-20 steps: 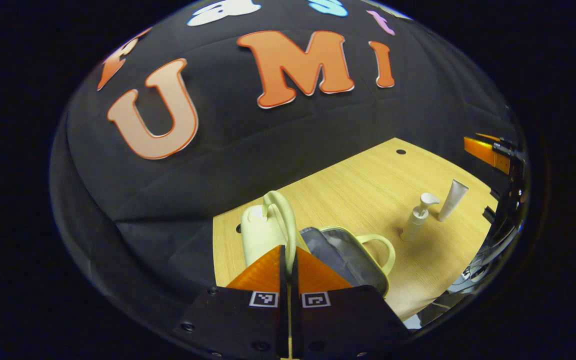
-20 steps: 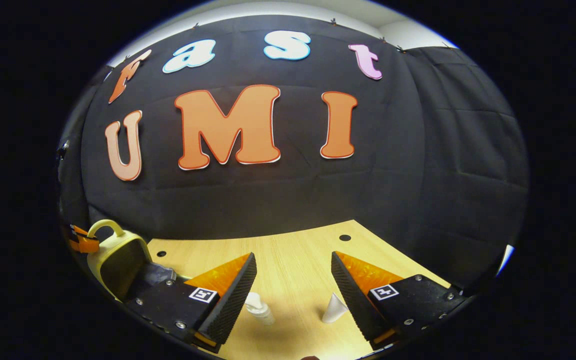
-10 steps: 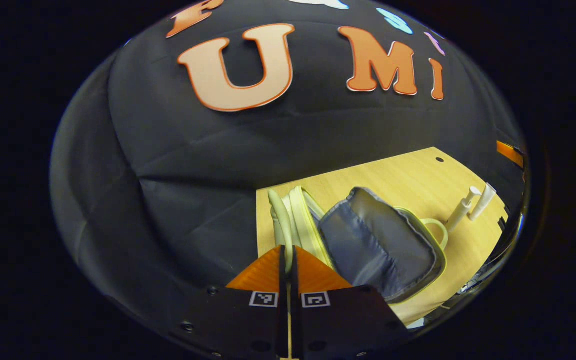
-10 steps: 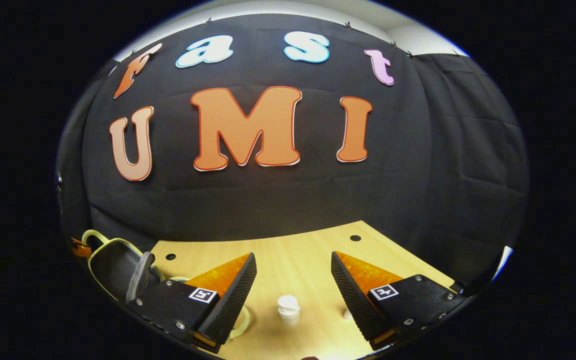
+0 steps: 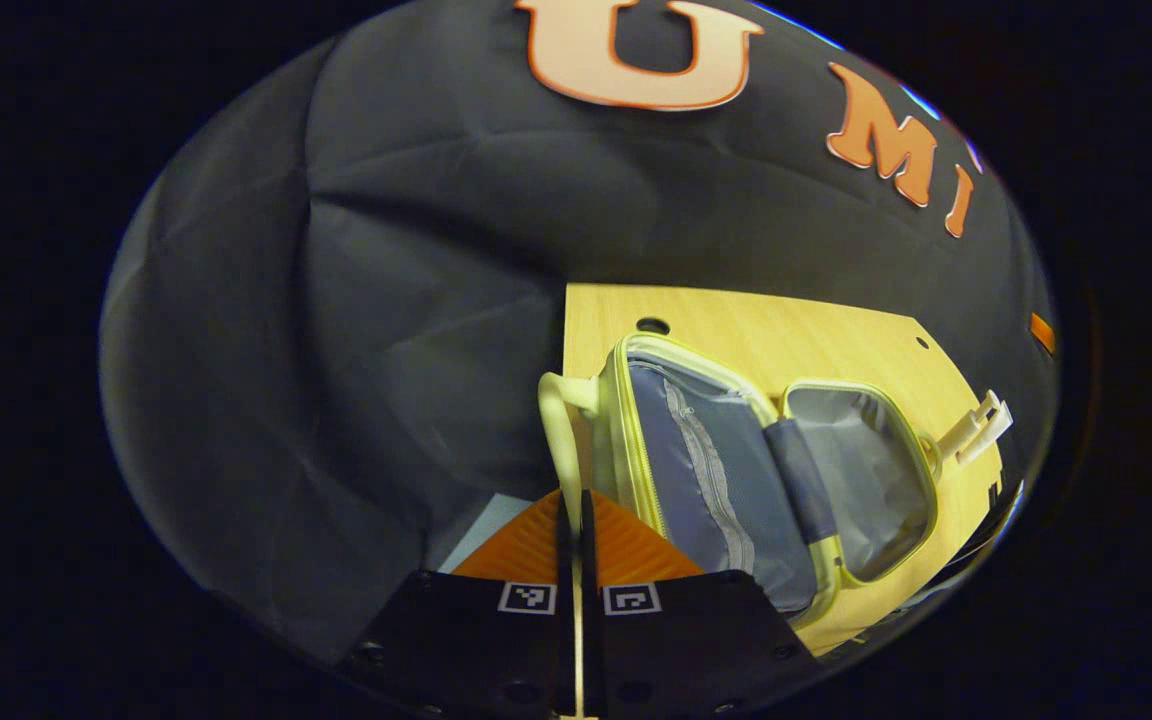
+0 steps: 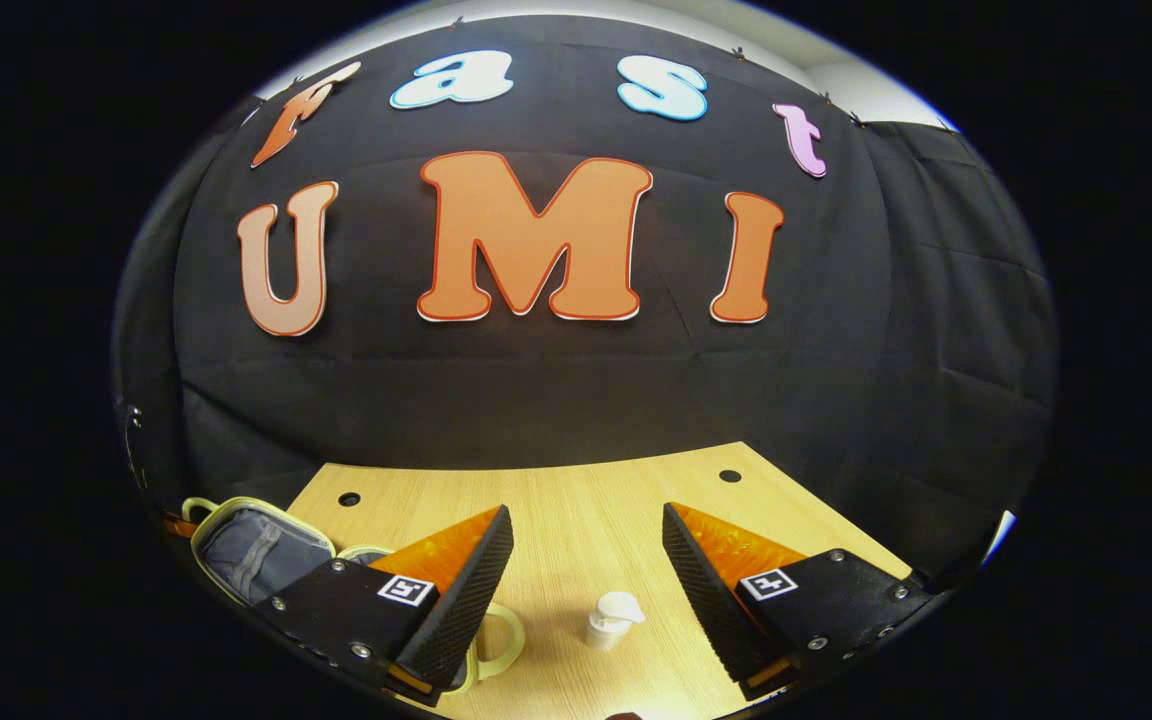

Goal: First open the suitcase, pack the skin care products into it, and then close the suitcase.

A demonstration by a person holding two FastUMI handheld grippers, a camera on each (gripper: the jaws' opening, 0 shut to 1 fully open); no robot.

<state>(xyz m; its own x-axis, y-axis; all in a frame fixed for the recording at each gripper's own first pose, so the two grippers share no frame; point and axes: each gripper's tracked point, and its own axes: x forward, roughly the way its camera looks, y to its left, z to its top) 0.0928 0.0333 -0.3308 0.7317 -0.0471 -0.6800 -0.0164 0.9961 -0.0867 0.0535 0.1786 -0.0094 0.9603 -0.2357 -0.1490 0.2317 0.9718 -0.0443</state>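
Since a second ago we have swung the lid fully over, so the suitcase (image 5: pixel 736 470) now lies spread open on the table (image 5: pixel 736 330), both grey-lined halves facing up, its long axis running across the table toward the pump bottle (image 6: pixel 611 620). Our left gripper (image 5: pixel 576 515) points forward and down, fingers clenched on the pale handle (image 5: pixel 558 440). Our right gripper (image 6: pixel 586 590) hovers level, fingers spread wide, the pump bottle upright between them.
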